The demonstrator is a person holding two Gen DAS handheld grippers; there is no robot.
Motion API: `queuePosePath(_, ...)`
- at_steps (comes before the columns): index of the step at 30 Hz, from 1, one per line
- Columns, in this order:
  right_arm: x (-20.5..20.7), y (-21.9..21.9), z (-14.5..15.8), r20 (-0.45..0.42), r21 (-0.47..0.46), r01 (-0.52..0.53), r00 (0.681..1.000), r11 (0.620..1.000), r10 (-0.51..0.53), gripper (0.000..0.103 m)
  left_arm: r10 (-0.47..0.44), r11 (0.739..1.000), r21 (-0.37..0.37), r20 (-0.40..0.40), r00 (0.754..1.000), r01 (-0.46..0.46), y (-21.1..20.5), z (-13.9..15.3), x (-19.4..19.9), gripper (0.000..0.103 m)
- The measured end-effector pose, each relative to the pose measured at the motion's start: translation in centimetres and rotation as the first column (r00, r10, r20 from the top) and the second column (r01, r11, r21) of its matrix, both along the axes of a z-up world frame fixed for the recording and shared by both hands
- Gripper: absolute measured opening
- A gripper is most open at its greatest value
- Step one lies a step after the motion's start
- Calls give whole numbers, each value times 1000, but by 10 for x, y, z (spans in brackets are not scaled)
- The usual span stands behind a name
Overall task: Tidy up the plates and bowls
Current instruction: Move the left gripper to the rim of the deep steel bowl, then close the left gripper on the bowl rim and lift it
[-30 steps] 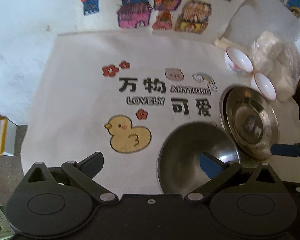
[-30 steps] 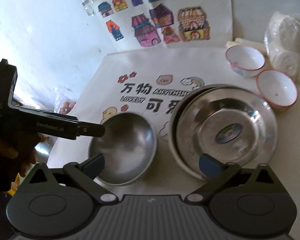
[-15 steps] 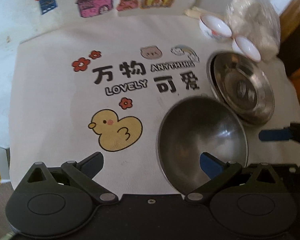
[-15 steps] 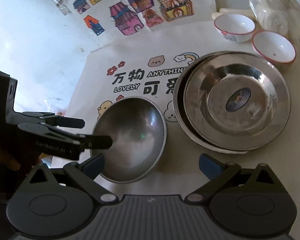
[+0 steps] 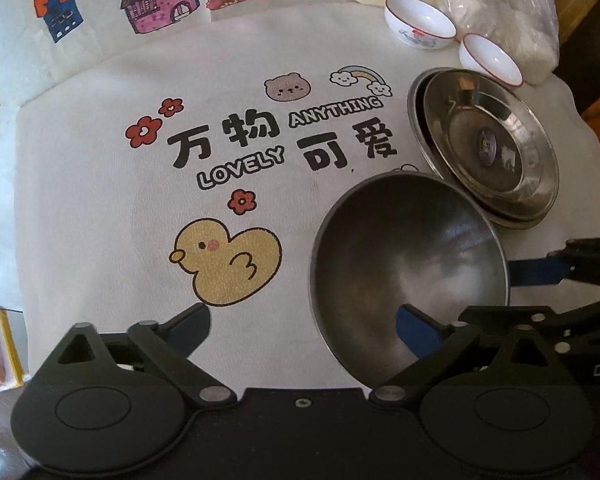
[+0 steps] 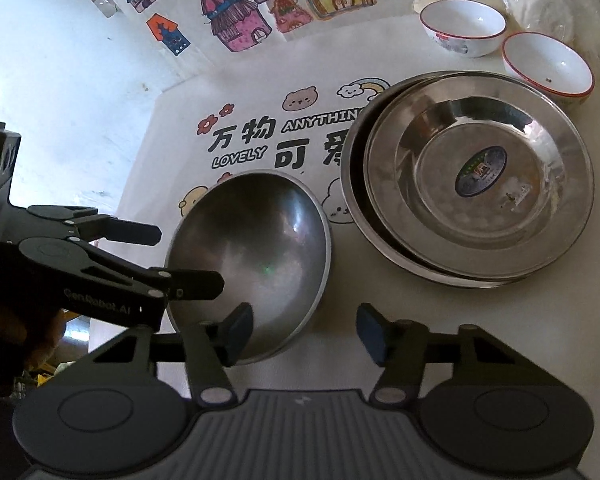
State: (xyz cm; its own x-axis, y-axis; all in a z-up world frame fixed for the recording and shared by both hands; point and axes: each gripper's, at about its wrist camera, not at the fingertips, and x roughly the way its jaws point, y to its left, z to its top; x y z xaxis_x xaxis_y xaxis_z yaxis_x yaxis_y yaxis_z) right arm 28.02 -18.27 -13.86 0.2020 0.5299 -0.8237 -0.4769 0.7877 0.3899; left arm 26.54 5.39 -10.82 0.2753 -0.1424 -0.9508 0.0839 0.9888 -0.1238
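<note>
- Steel bowl (image 6: 252, 256) lies nearest, on the printed cloth (image 5: 100, 184) just left of the plate stack; the left gripper (image 5: 300, 324) stands spread wide, one finger (image 5: 418, 328) inside the bowl near its rim, the other outside over the cloth.
- Right gripper (image 6: 304, 332) is likewise spread and holds nothing, one finger (image 6: 236, 330) over the bowl's near edge.
- Advised: pinch the thin rim squarely before lifting; polished steel will probably slip.
- Stacked steel plates (image 6: 476, 176) sit beyond, the likely place for the bowl; lower it centred.
- Farthest, two white bowls (image 6: 462, 30) with red rims stand side by side, beside a plastic bag (image 5: 504, 12).
</note>
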Motion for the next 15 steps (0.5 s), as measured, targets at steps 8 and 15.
queuePosePath(8,1,1,-2,-8,2,-5,1000,1000,5,40,31,996,-84,17,999,-29,2,5,-2,67)
queuePosePath(15,1,0,-3,-18,13,-11,1000,1000,11,28,52,988,-145,23,998,-48,4,7,-3,31)
